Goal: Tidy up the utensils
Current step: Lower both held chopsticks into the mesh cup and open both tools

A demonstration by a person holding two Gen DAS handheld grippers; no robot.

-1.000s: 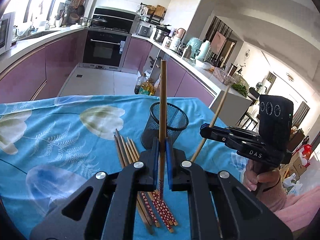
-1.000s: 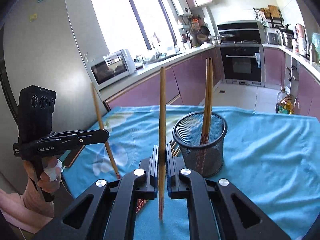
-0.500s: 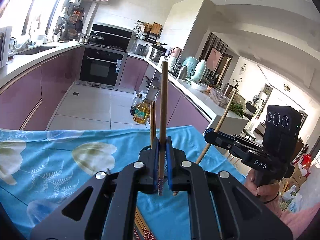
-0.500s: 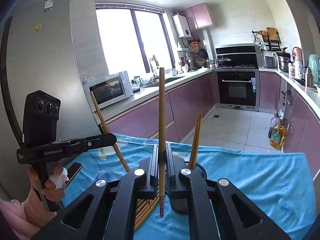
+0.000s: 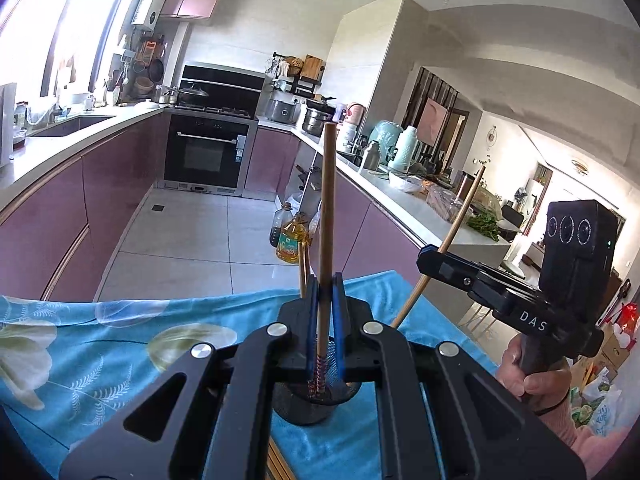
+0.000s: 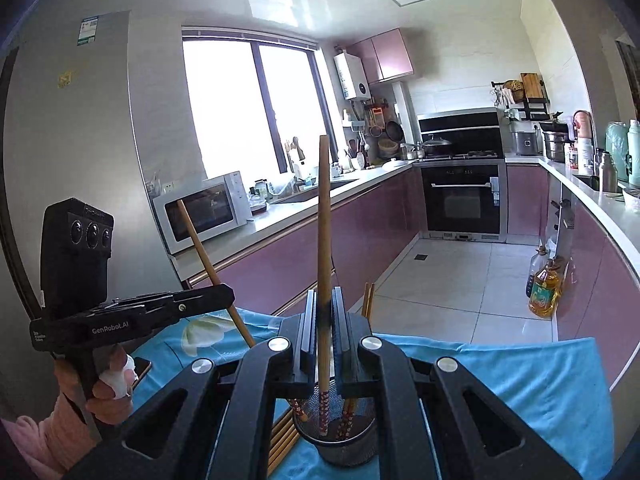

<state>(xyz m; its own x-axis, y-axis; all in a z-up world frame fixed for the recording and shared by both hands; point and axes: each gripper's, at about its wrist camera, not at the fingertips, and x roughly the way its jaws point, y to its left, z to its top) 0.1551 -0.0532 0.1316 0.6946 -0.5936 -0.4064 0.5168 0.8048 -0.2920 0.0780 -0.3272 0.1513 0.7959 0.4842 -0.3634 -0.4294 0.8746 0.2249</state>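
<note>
Chopsticks loose (image 6: 282, 438) on blue cloth (image 6: 520, 376) at near edge, beside mesh cup (image 6: 340, 446), unsorted. Cup holds few chopsticks (image 6: 366, 300). Left gripper (image 5: 324, 332) pinches one chopstick (image 5: 326, 216) upright above cup; right gripper (image 6: 325, 340) pinches another (image 6: 324, 232). Judged partway: both need dropping in.

Two wooden chopsticks with red-patterned lower ends, each held near-upright over a black wire-mesh holder (image 6: 340, 444) standing on a blue floral cloth. The left chopstick (image 5: 325, 240) is clamped low on its shaft, patterned tip at the holder's mouth (image 5: 316, 394); in the right view it appears tilted (image 6: 214, 268). The right chopstick (image 6: 324, 240) is likewise clamped, patterned tip inside the holder. Two more chopsticks (image 6: 367, 300) already stand in the holder. Further chopsticks (image 6: 282, 436) lie flat on the cloth beside its base.
</note>
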